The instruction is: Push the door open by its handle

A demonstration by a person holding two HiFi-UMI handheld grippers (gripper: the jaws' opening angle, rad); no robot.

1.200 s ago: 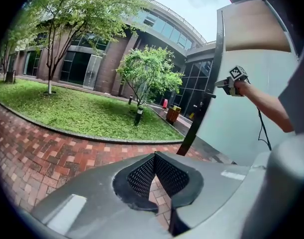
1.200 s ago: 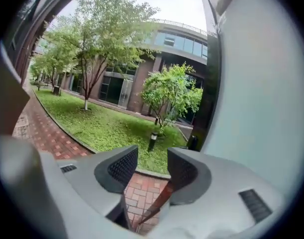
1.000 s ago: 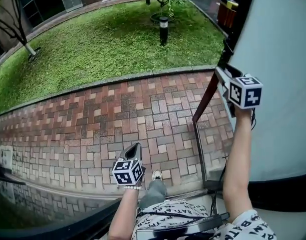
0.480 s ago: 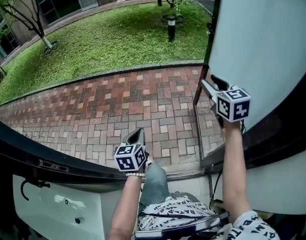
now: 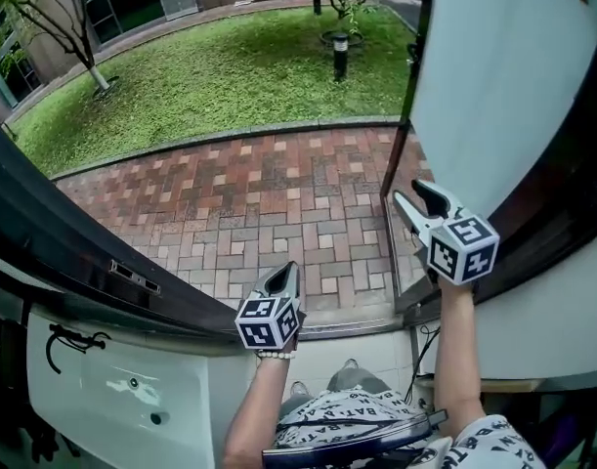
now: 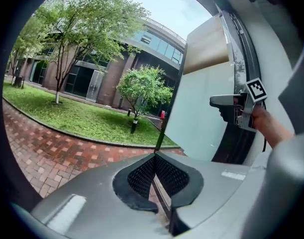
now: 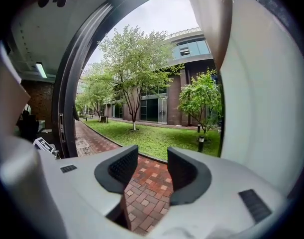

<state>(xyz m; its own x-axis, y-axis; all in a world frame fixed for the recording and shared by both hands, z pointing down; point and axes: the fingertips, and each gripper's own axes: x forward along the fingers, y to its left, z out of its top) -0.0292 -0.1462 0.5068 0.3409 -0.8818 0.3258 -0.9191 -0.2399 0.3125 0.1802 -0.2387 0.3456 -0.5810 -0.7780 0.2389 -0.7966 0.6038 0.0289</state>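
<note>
The door (image 5: 493, 86), a frosted pale panel in a dark frame, stands swung open on the right; I cannot make out its handle. My right gripper (image 5: 418, 203) hangs in front of the door's lower edge, jaws apart and empty, not touching it. In the right gripper view the right gripper (image 7: 147, 171) frames only brick paving, with the door panel (image 7: 261, 98) to its right. My left gripper (image 5: 283, 277) is held low over the threshold, pads together on nothing. The left gripper view shows the left gripper (image 6: 154, 176) shut, with the door (image 6: 201, 113) and the right gripper (image 6: 226, 102) ahead.
A dark door frame (image 5: 63, 252) with a latch plate (image 5: 132, 275) slants across the left, above a white panel (image 5: 112, 389). Outside lie brick paving (image 5: 278, 193), a lawn (image 5: 230, 76), a bollard lamp (image 5: 340, 55) and trees. The person's legs (image 5: 347, 408) are below.
The view has pulled back indoors: the dark frame and white panel came in at the left. The right gripper has come away from the door's edge and sits lower. The left gripper barely moved.
</note>
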